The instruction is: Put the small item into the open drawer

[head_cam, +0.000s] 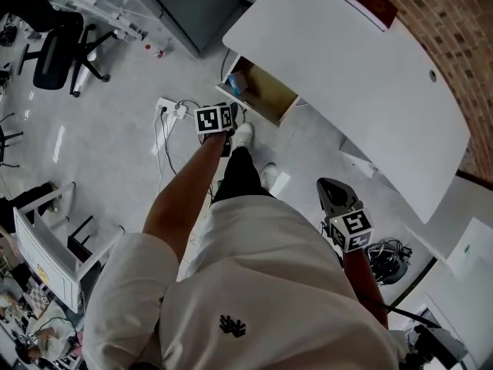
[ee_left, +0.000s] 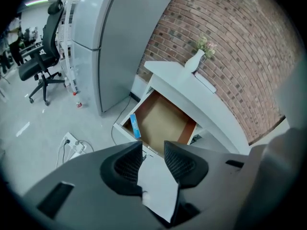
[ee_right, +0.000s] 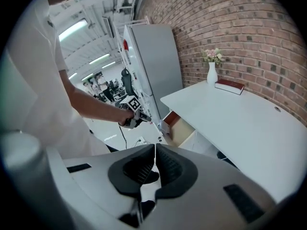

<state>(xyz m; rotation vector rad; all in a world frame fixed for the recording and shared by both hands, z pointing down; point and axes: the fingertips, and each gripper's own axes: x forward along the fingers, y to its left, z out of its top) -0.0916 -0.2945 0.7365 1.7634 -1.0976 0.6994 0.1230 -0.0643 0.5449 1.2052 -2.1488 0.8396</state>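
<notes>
The open drawer juts out under the white desk, its brown bottom bare. A small blue item stands on edge against the drawer's left wall. My left gripper hangs just short of the drawer front, above the person's white shoe. In the left gripper view its jaws stand apart, with only a pale patch in the gap. My right gripper is held back by the person's right side, jaws pressed together on nothing. The right gripper view also shows the left gripper and the drawer.
A red book and a white vase sit on the desk by the brick wall. A power strip with cables lies on the floor left of the drawer. A grey cabinet and an office chair stand further left.
</notes>
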